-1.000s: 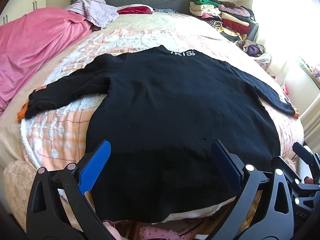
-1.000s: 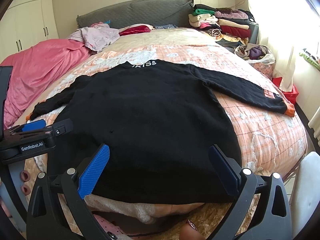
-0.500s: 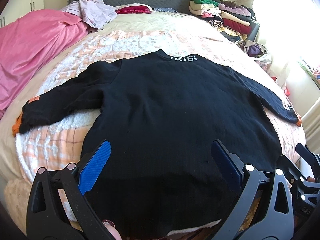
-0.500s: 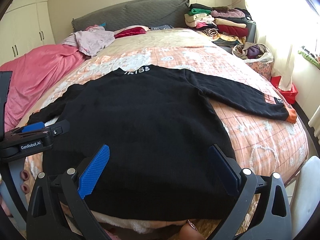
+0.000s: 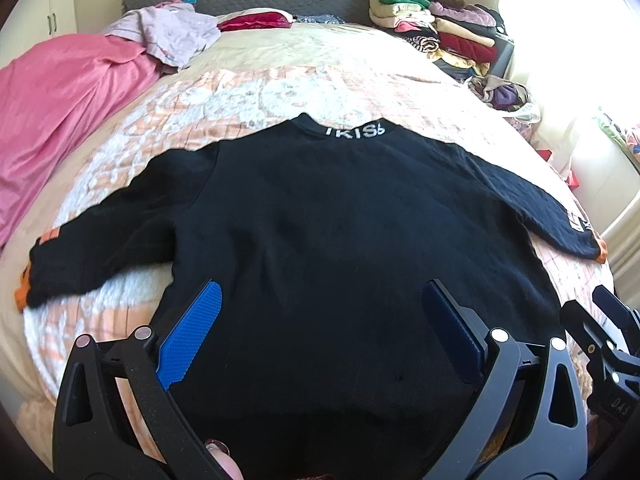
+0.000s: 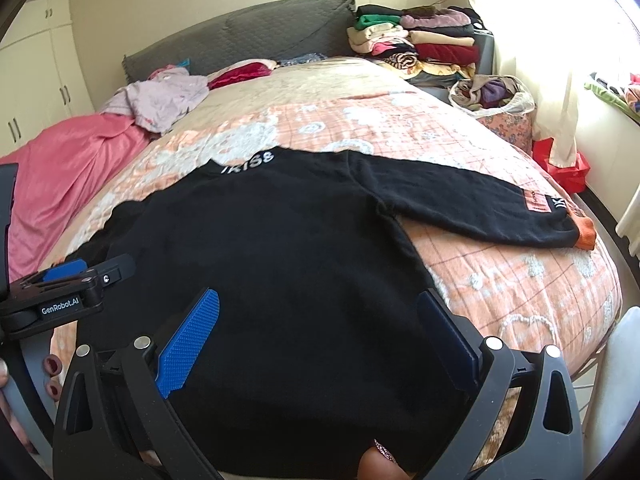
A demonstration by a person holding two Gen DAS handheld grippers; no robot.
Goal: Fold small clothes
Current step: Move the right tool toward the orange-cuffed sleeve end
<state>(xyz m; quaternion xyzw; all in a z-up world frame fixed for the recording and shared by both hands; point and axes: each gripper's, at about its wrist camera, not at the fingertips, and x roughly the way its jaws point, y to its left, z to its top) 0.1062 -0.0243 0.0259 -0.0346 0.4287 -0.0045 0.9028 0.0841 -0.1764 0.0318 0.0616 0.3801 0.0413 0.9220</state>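
A black sweater [image 5: 320, 232] lies flat on the bed [image 6: 500, 280], back up, both sleeves spread out and its collar toward the headboard [image 6: 248, 36]. The left gripper [image 5: 320, 332] hovers level over the sweater's near hem, jaws spread wide, holding nothing. The right gripper [image 6: 320, 332] hovers beside it over the hem's right part, likewise gaping and empty, both pointing toward the collar.
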